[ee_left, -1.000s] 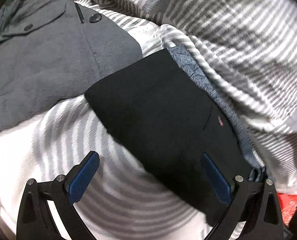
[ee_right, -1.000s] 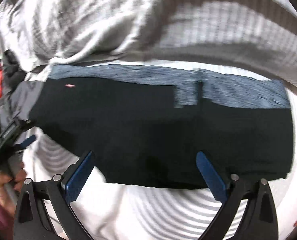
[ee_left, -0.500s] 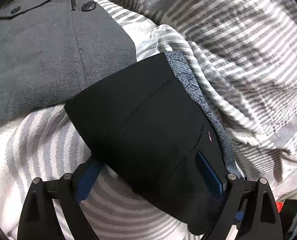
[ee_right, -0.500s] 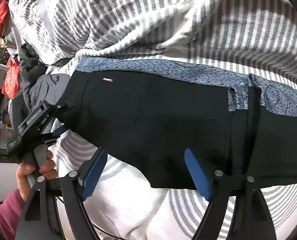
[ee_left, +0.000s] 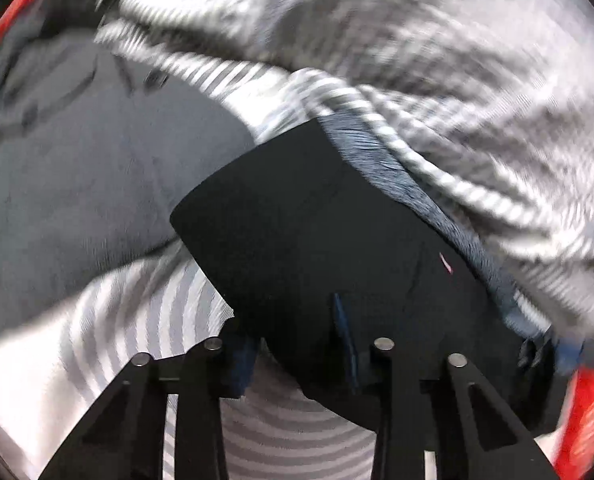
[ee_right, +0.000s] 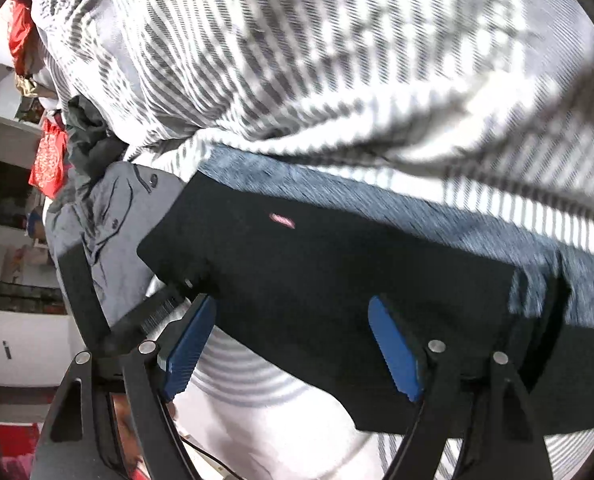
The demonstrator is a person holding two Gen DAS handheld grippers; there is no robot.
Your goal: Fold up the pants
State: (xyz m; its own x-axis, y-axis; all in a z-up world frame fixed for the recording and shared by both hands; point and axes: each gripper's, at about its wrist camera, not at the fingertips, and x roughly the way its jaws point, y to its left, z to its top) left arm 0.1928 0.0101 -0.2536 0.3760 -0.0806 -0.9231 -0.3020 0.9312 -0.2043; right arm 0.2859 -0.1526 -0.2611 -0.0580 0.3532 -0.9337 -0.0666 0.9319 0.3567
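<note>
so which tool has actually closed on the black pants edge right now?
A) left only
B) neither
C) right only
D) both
A: in the left wrist view the left tool has its blue pads pinched close on the near edge of the black pants, while in the right wrist view the right tool has its pads spread wide, with the pants edge lying between them ungripped.
</note>
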